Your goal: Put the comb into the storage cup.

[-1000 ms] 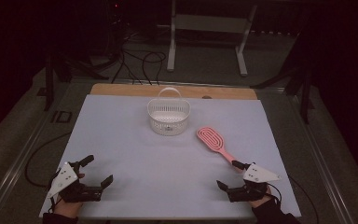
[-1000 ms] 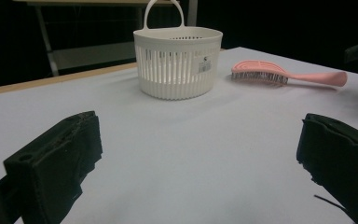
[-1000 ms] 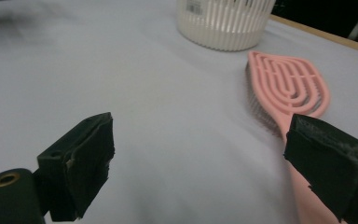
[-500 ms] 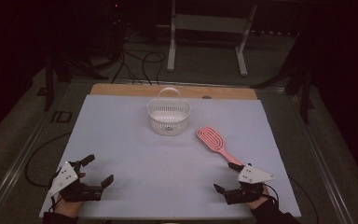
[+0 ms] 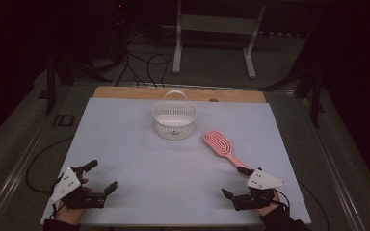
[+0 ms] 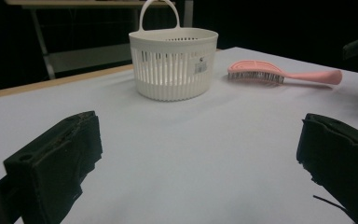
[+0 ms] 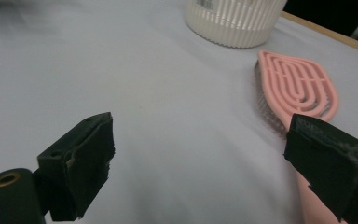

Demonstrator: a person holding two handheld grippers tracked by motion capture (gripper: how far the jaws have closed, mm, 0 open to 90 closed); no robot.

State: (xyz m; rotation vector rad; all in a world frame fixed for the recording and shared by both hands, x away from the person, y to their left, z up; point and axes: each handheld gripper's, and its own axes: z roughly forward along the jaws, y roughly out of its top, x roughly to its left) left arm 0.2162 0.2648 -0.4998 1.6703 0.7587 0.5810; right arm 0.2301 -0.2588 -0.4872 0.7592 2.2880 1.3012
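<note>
Jaws of the right gripper are standing wide apart and are holding nothing; it is resting low at the near right of the white table cover, with the person's hand behind it. In the right gripper view one jaw is lying over the handle of the pink hairbrush, so the brush is sitting just in front of it, with its slotted back upward and its bristles toward the cover. The brush head is pointing toward the white basket, which is standing upright further back, near the middle of the table, apart from the brush.

I am judging that the step in hand is to take the brush, probably for the basket. To do this well, the gripper should be turning until both jaws are straddling the narrow handle, then closing on its sides, low to the cover, because the handle is thin and smooth and may be slipping.

The left gripper is also wide open and empty at the near left.

A small label is sticking on the basket wall; its print is too small for reading. I cannot see a brand on the brush.
</note>
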